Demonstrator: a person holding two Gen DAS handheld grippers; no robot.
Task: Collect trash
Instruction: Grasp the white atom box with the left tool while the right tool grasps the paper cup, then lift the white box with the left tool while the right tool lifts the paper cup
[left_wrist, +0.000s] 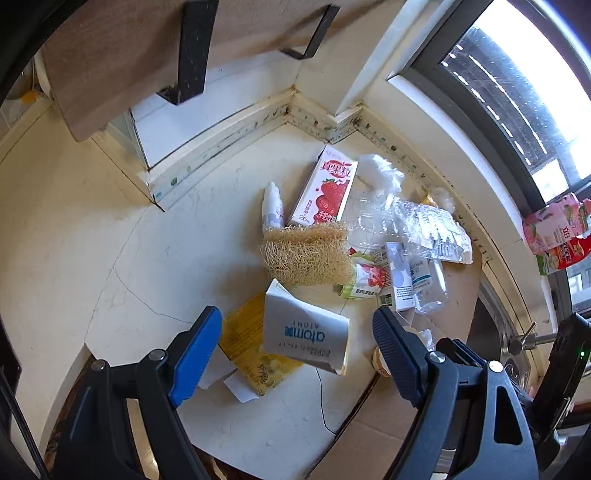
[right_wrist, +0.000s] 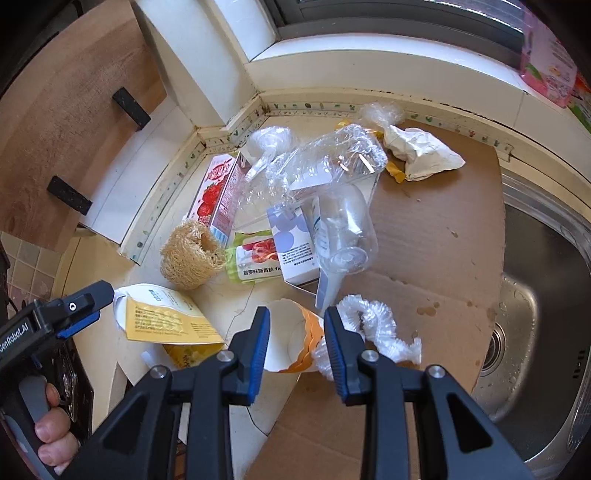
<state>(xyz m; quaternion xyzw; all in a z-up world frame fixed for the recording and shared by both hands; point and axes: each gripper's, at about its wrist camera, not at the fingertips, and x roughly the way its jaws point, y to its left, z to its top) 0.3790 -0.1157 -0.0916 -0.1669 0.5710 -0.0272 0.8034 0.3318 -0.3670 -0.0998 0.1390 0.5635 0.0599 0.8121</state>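
Trash lies in a countertop corner. My left gripper (left_wrist: 295, 328) is open, its fingers on either side of a torn white Atomy box (left_wrist: 306, 332) lying on a yellow packet (left_wrist: 247, 350). My right gripper (right_wrist: 295, 325) is open around the rim of a white and orange paper cup (right_wrist: 291, 336), beside a crumpled white plastic cover (right_wrist: 373, 328). Further back lie a loofah (left_wrist: 306, 254) (right_wrist: 188, 254), a strawberry milk carton (left_wrist: 325, 188) (right_wrist: 218, 192), a clear plastic bottle (right_wrist: 343, 229), a small white box (right_wrist: 295, 243) and clear wrap (right_wrist: 325, 158). The left gripper shows in the right wrist view (right_wrist: 92, 299).
Brown cardboard (right_wrist: 424, 229) covers the counter by a steel sink (right_wrist: 535, 295) on the right. A crumpled white paper bag (right_wrist: 417, 151) lies near the back wall. A small white dropper bottle (left_wrist: 271, 206) is by the carton. Pink cartons (left_wrist: 557, 229) stand on the window sill.
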